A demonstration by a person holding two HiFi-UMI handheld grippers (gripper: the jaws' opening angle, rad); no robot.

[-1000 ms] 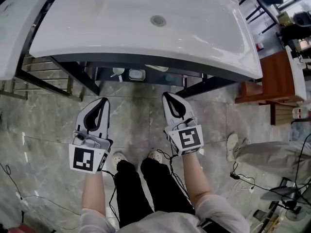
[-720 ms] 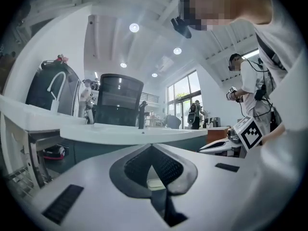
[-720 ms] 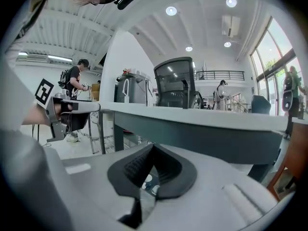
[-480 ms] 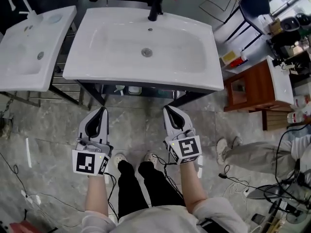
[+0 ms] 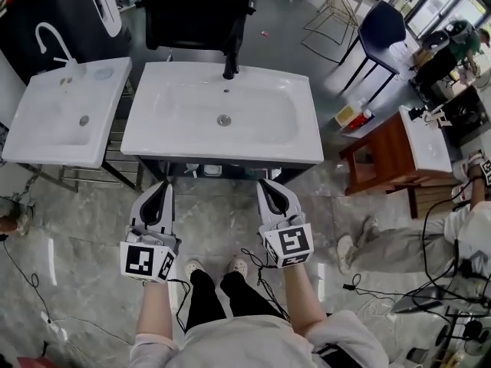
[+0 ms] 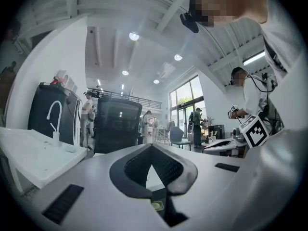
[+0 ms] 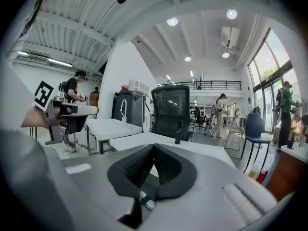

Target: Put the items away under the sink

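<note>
You hold both grippers level and side by side in front of the sink (image 5: 176, 133), with the tips aimed at its front edge. The left gripper (image 5: 162, 185) and right gripper (image 5: 265, 182) each have their jaws pressed together on nothing. Small items (image 5: 212, 171) lie just under the sink, so the putting away looks finished and your grippers hang idle, clear of them.

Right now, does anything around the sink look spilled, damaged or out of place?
Nothing stands out. The white sink sits level, with no visible spill or crack; the left gripper and right gripper are shut and empty in front of it.
</note>
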